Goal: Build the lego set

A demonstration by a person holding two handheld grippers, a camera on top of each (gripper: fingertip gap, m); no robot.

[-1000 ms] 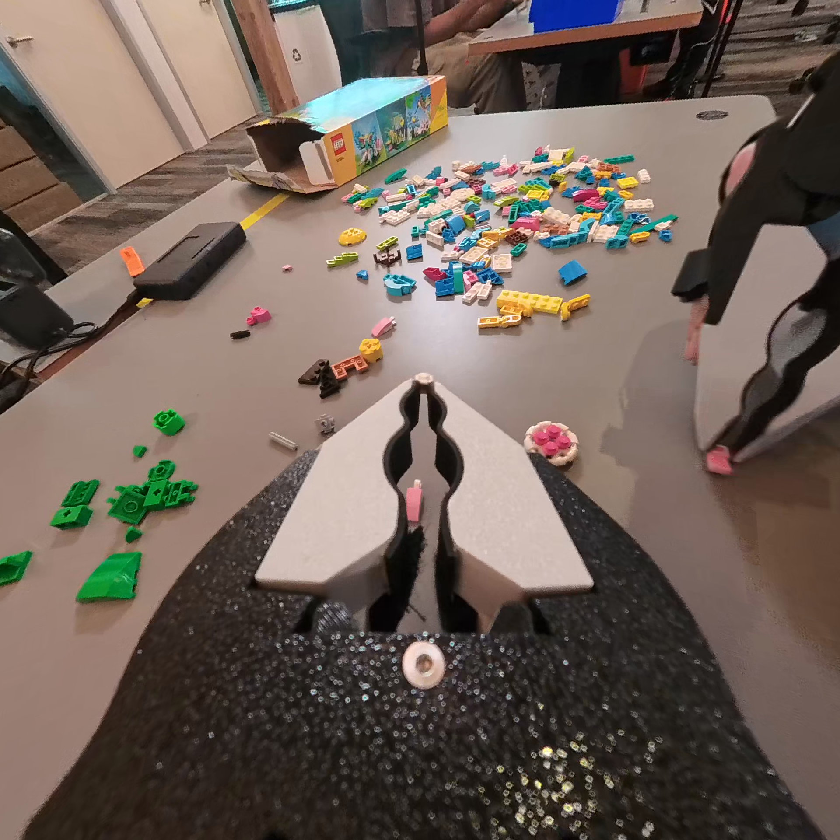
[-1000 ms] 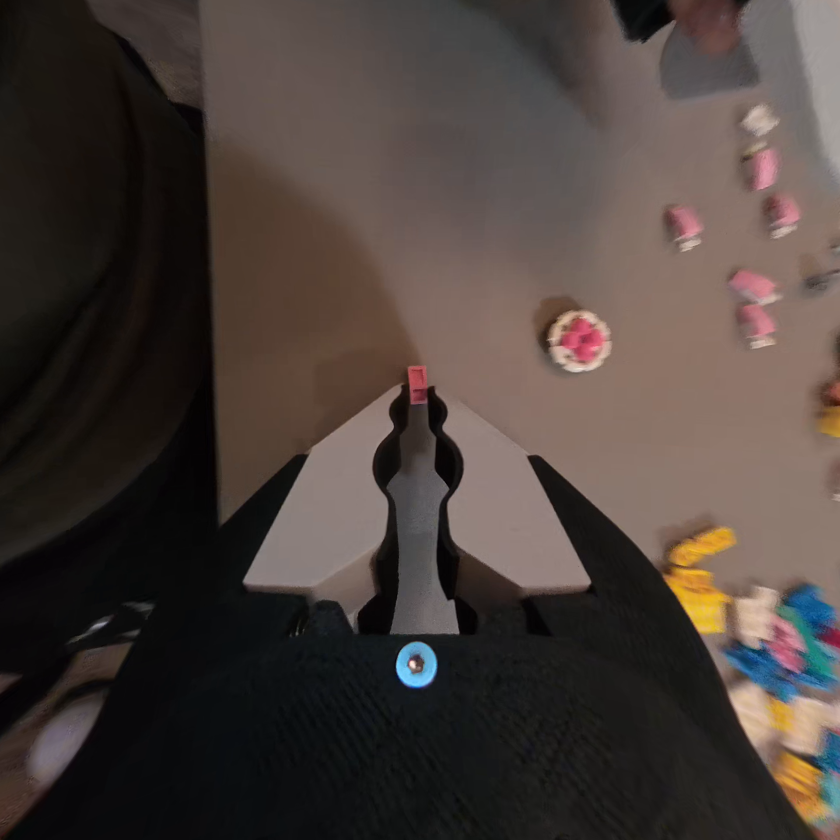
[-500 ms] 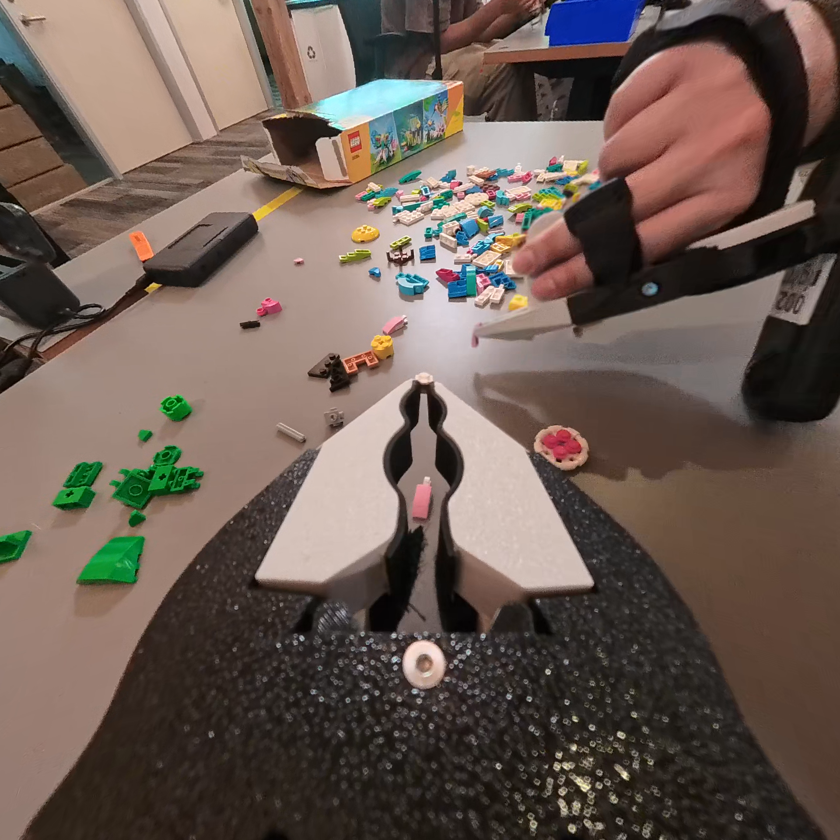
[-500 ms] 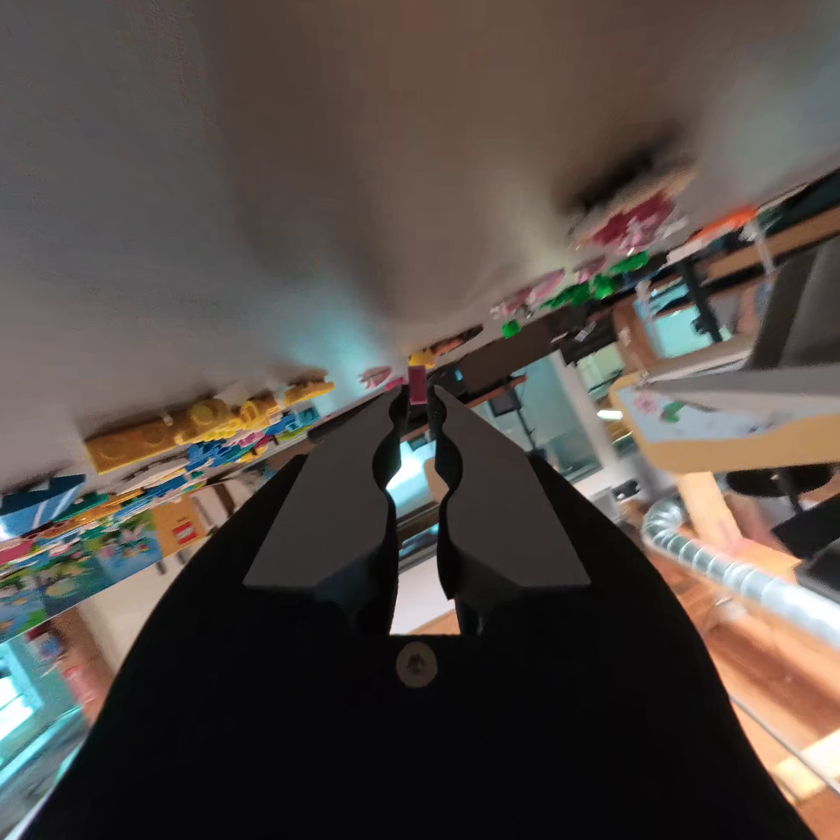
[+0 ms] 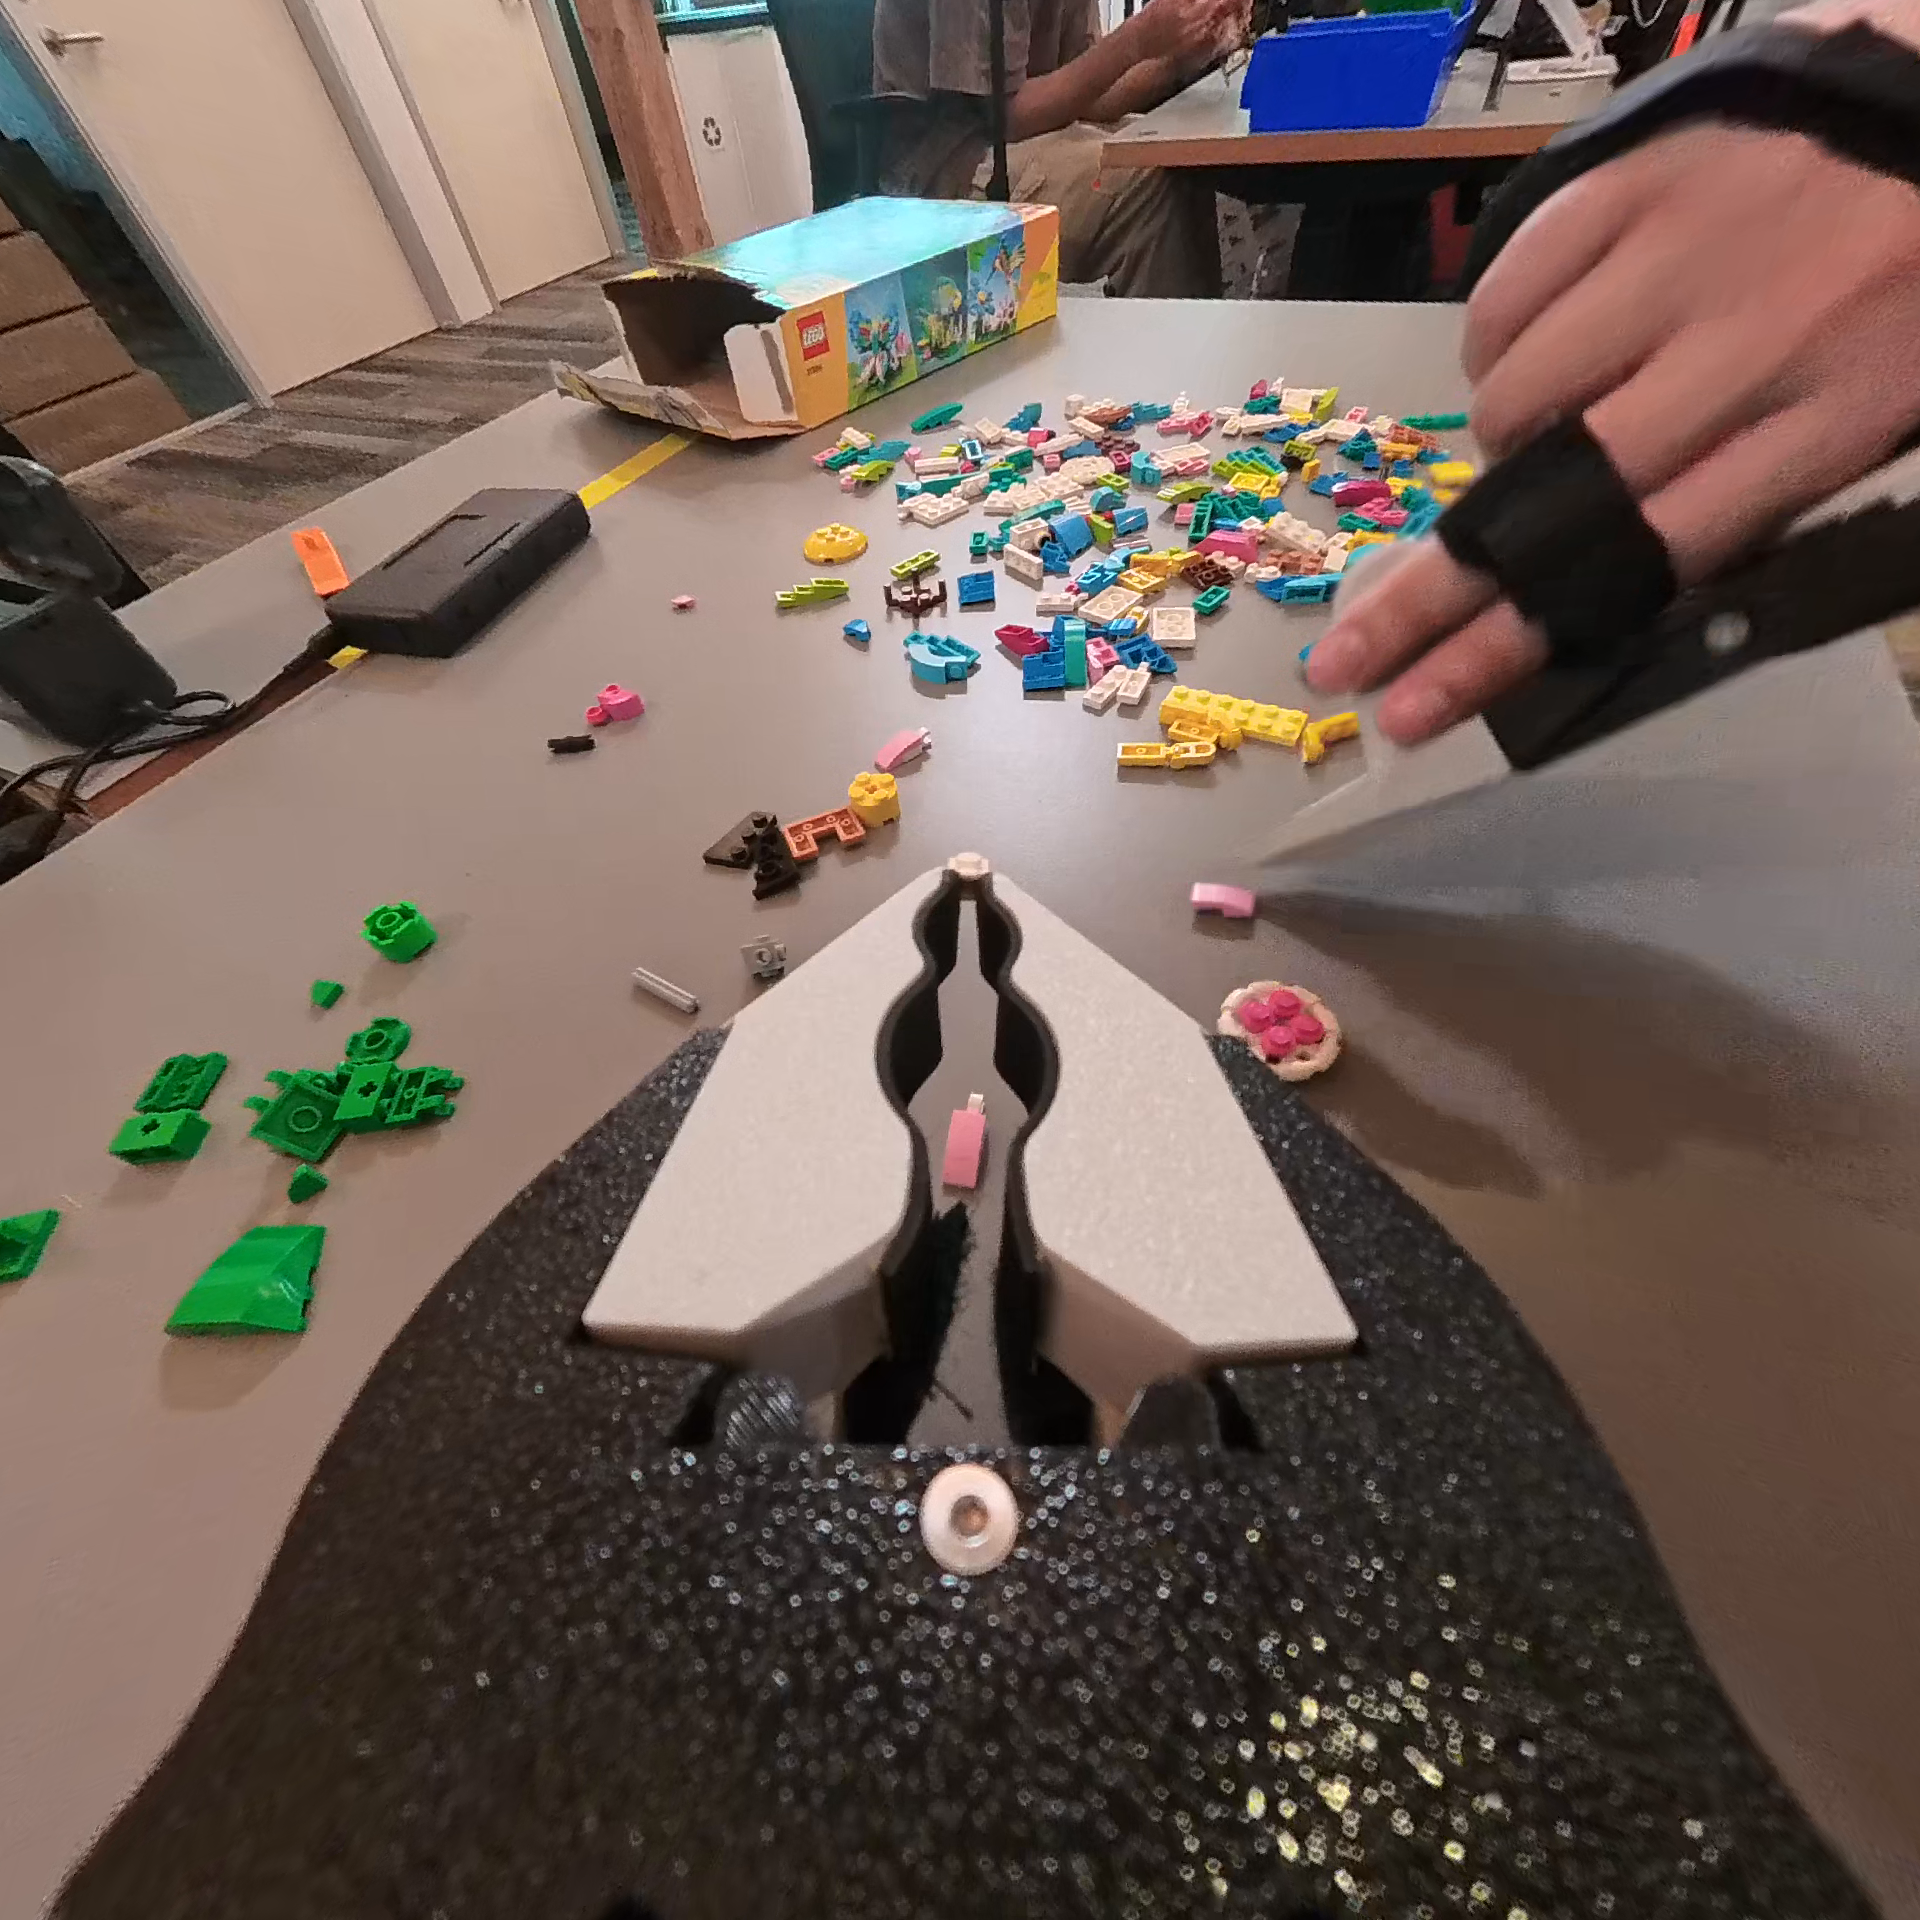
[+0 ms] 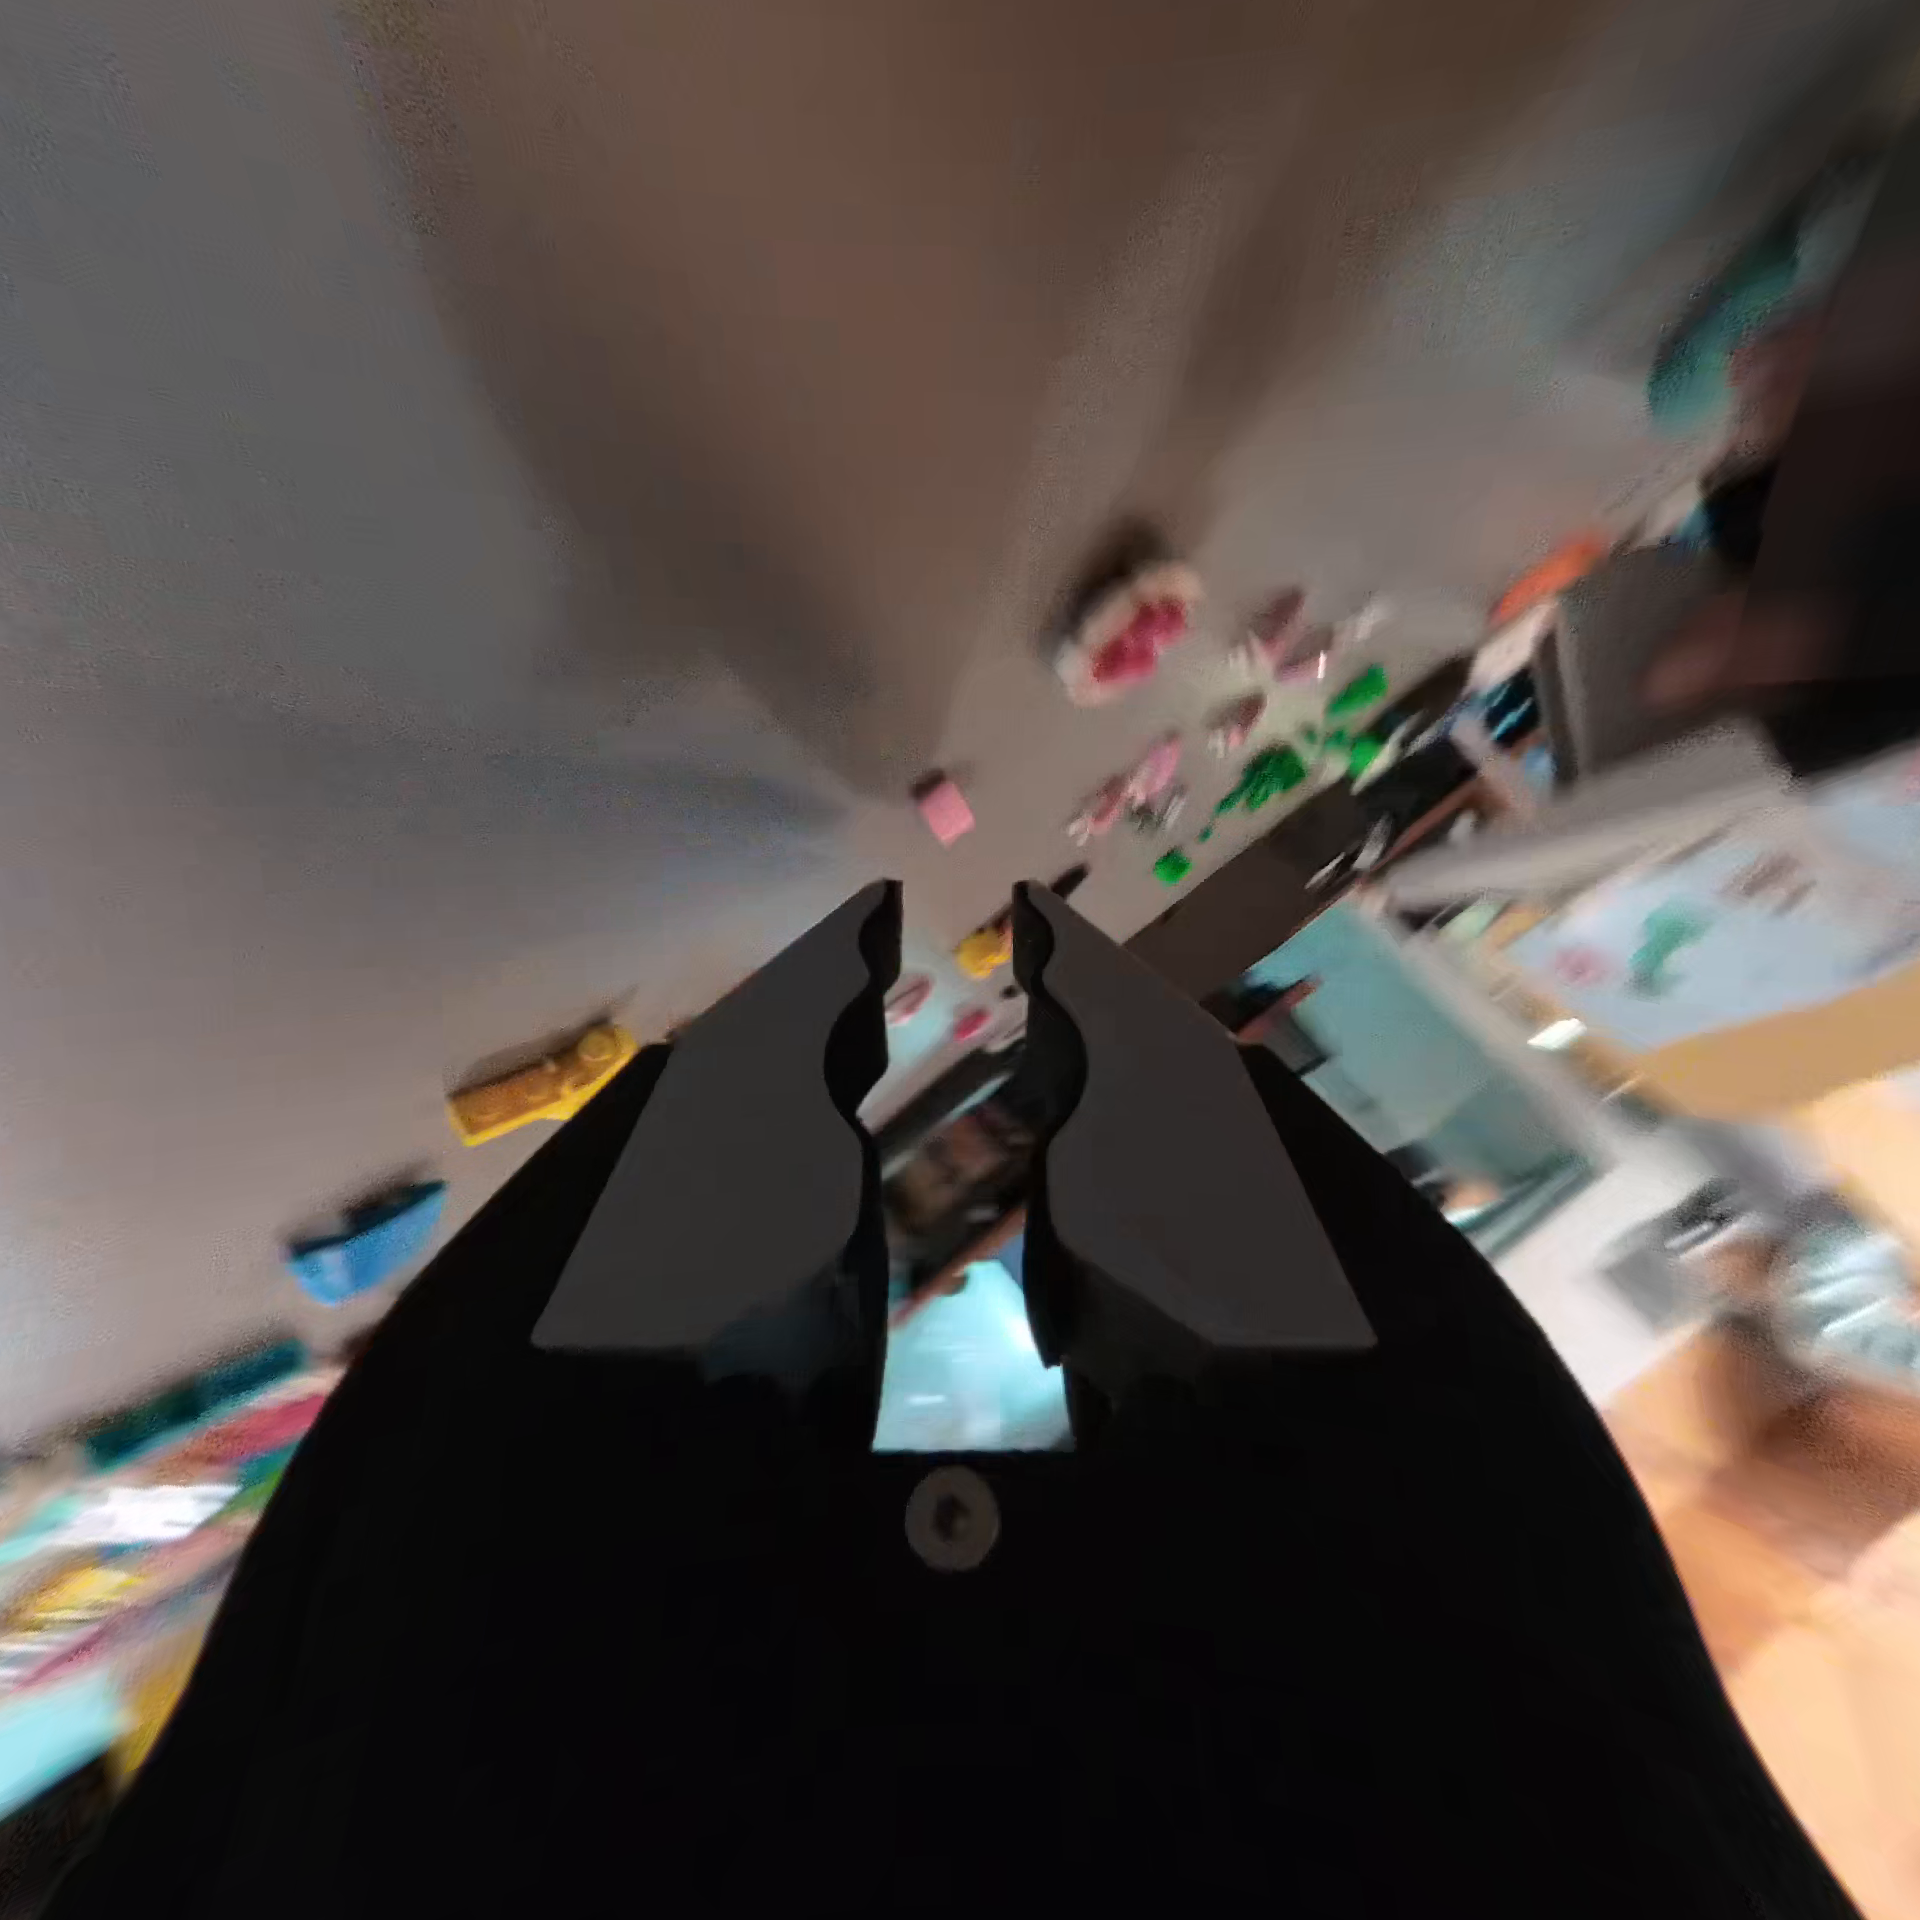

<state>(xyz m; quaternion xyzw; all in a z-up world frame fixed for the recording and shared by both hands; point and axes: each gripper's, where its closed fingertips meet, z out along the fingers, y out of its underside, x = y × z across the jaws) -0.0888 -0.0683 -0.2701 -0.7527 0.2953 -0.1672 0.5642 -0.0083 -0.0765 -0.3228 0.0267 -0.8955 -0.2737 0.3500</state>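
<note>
My left gripper [image 5: 967,871] is shut on a small whitish round piece [image 5: 967,862] at its tips, held a little above the grey table [image 5: 520,831]. A pink piece [image 5: 964,1141] lies on the table below, seen through the gap between the fingers. My right gripper [image 6: 956,894] is open and empty; its view is rolled over and blurred. A small pink brick [image 6: 945,816] lies on the table just past its tips. In the left wrist view that pink brick [image 5: 1224,899] lies at the blurred tip of the right gripper [image 5: 1278,868]. A round white plate with magenta studs [image 5: 1280,1029] sits nearby.
A heap of loose coloured bricks [image 5: 1143,540] covers the far middle. The opened set box [image 5: 852,312] lies behind it. Green pieces [image 5: 301,1112] lie at the left, a black case [image 5: 457,571] at the far left. A person sits at a back table. Spacing between my two grippers at the tips: around 10 cm.
My right gripper swung in from the right, rolled over, lowered to the table and opened, letting go of the pink brick. The left gripper has barely moved.
</note>
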